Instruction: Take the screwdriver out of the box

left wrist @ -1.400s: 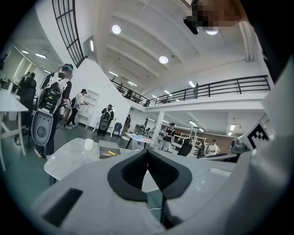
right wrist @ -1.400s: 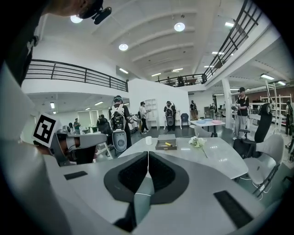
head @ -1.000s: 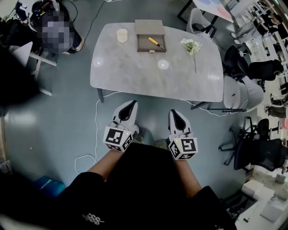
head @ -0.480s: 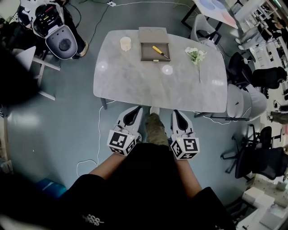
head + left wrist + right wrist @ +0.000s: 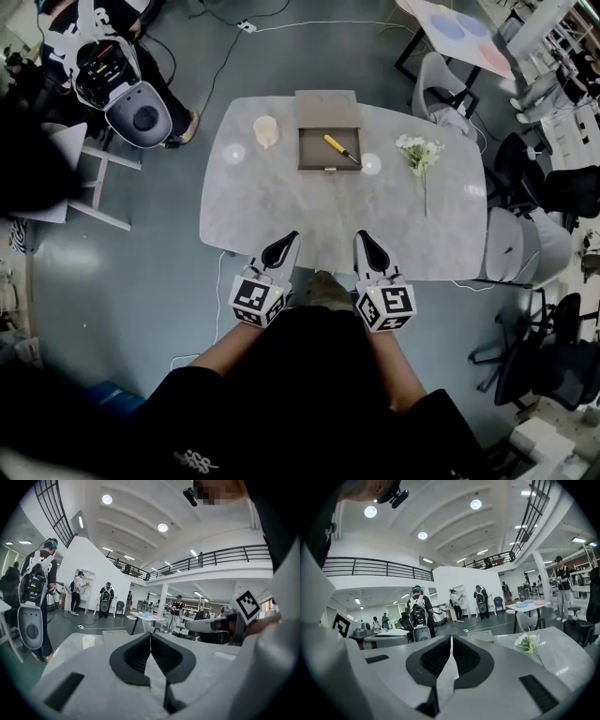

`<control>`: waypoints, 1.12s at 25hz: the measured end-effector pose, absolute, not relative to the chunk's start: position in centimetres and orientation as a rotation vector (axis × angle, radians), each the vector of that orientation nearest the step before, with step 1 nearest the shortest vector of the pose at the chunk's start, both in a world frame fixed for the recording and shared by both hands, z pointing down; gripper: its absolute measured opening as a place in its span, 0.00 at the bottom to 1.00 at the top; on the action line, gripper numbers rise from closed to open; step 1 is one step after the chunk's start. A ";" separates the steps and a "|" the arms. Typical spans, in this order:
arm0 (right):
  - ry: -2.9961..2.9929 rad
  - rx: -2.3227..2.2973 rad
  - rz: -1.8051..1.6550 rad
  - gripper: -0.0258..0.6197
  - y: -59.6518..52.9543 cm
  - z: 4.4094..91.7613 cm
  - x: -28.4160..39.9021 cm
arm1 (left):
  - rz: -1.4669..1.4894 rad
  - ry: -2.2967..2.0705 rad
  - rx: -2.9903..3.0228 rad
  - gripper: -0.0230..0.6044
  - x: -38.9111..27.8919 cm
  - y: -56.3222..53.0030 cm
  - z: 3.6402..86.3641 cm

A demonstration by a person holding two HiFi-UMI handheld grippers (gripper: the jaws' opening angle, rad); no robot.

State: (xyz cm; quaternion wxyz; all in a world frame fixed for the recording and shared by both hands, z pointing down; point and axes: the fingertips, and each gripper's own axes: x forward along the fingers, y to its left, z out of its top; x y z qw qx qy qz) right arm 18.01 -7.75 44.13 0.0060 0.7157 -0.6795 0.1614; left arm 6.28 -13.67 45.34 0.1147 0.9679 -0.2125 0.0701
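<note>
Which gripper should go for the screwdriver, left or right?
Right, probably: the right gripper lines up nearer the screwdriver, lying in the right half of the box; the left gripper sits farther off. Both are shut.

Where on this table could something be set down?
The whole near half of the table is bare, from the box down to the near edge, and so is the right end past the flower. The far side is crowded: cup, box and flower in a row.
</note>
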 end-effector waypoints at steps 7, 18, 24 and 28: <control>-2.158 2.099 0.601 0.06 -15.8 47.0 21.4 | 0.236 -0.669 2.773 0.06 10.1 -21.1 47.4; -2.195 1.796 0.654 0.12 -23.7 52.9 29.0 | 0.302 -0.714 2.718 0.06 18.2 -23.3 49.2; -2.126 1.683 0.685 0.21 -28.3 58.3 31.7 | 0.294 -0.790 2.664 0.06 19.3 -25.8 50.3; -2.083 1.589 0.699 0.21 -31.0 62.8 32.8 | 0.296 -0.835 2.633 0.06 19.3 -26.9 51.0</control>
